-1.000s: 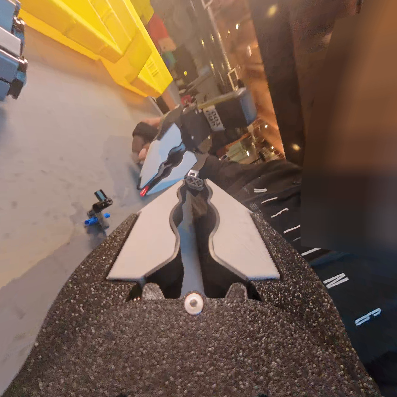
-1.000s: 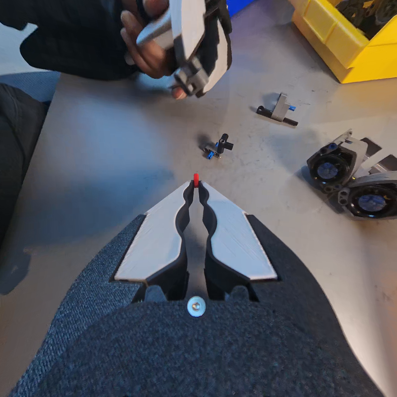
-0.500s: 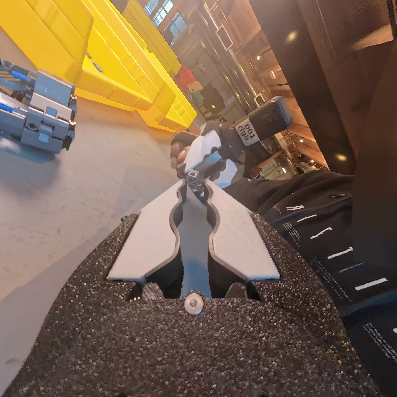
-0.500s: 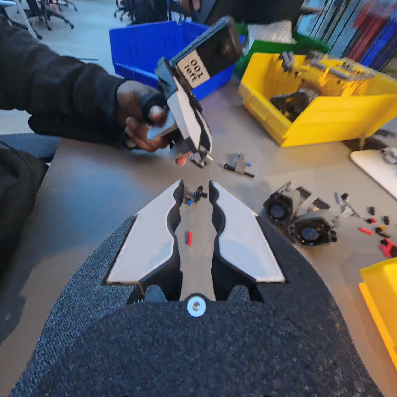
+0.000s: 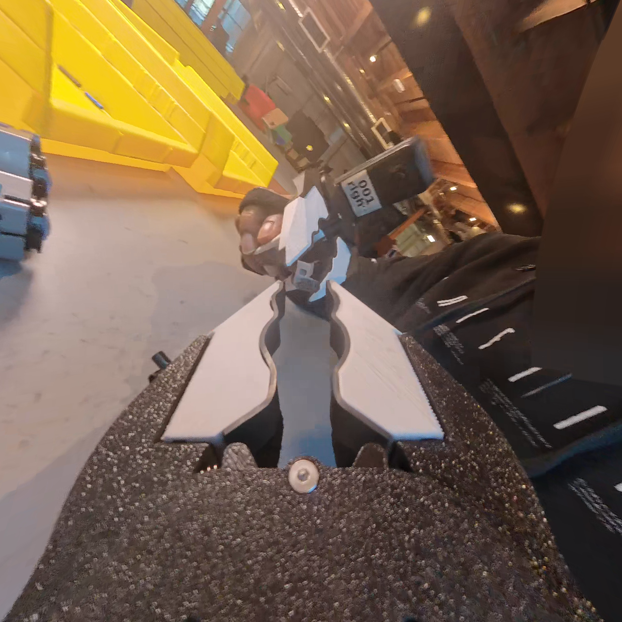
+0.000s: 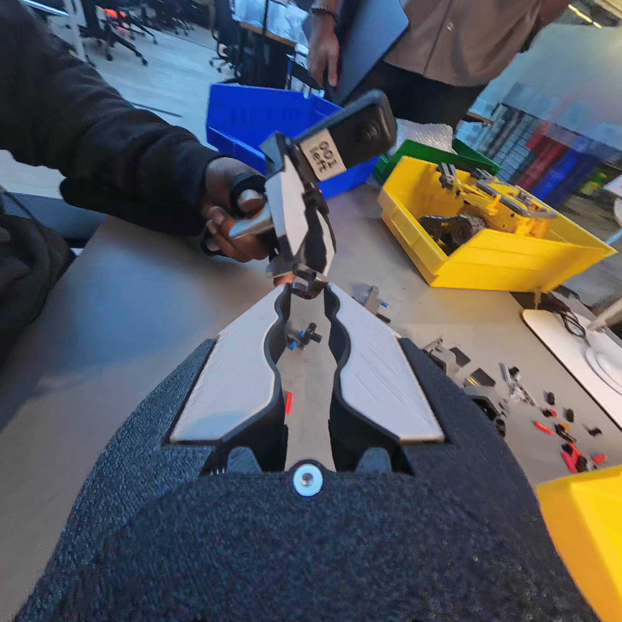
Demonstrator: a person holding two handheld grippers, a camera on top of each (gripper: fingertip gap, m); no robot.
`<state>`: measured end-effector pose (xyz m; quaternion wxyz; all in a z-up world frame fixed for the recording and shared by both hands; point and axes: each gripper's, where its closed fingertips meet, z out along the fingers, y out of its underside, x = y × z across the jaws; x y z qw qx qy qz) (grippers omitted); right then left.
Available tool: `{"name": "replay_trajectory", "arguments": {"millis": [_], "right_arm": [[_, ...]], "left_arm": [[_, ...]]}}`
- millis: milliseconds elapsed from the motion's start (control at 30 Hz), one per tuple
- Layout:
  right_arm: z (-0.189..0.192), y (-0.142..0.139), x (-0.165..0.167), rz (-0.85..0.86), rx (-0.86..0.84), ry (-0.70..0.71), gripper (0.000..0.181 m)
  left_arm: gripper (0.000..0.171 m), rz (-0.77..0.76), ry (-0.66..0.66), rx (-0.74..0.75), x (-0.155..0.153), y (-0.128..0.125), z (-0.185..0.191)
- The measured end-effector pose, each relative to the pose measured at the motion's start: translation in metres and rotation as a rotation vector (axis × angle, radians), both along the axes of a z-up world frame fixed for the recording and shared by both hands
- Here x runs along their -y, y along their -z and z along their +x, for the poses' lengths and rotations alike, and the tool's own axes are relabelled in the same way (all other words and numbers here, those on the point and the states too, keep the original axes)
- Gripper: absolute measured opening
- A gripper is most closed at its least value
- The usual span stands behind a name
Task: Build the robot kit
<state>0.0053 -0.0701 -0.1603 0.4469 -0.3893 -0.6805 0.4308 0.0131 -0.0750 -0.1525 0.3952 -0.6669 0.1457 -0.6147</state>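
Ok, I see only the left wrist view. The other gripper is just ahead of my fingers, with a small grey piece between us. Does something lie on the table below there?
Observer: Yes. The right wrist view shows a small red plastic pin lying on the grey table, seen in the gap between the fingers of the right gripper.
Operator: Is anything else near this pin?
Observer: A small black and blue connector piece lies farther ahead, also seen in that gap.
Operator: And more to the right side?
Observer: Loose small red and black parts are scattered on the table there.
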Motion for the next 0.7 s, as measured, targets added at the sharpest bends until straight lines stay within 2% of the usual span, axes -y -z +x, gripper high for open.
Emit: {"name": "replay_trajectory", "arguments": {"millis": [133, 233, 333, 600, 700], "right_arm": [[0.005, -0.006, 0.015, 0.054, -0.032, -0.088, 0.018], [0.006, -0.002, 0.021, 0.151, -0.027, -0.101, 0.017], [0.005, 0.003, 0.016, 0.216, -0.012, -0.069, 0.016], [0.0, 0.007, -0.006, 0.144, 0.016, 0.054, 0.002], [-0.002, 0.01, -0.009, 0.144, 0.028, 0.074, 0.007]], "left_arm": [[0.024, -0.073, 0.117, 0.114, 0.011, -0.007, 0.002], [0.013, -0.083, 0.143, 0.094, 0.015, -0.003, 0.008], [0.01, -0.058, 0.101, 0.04, 0.011, 0.001, 0.006], [0.008, 0.014, -0.042, -0.047, -0.002, 0.006, -0.004], [0.008, 0.042, -0.089, -0.078, -0.006, 0.006, -0.008]]}}
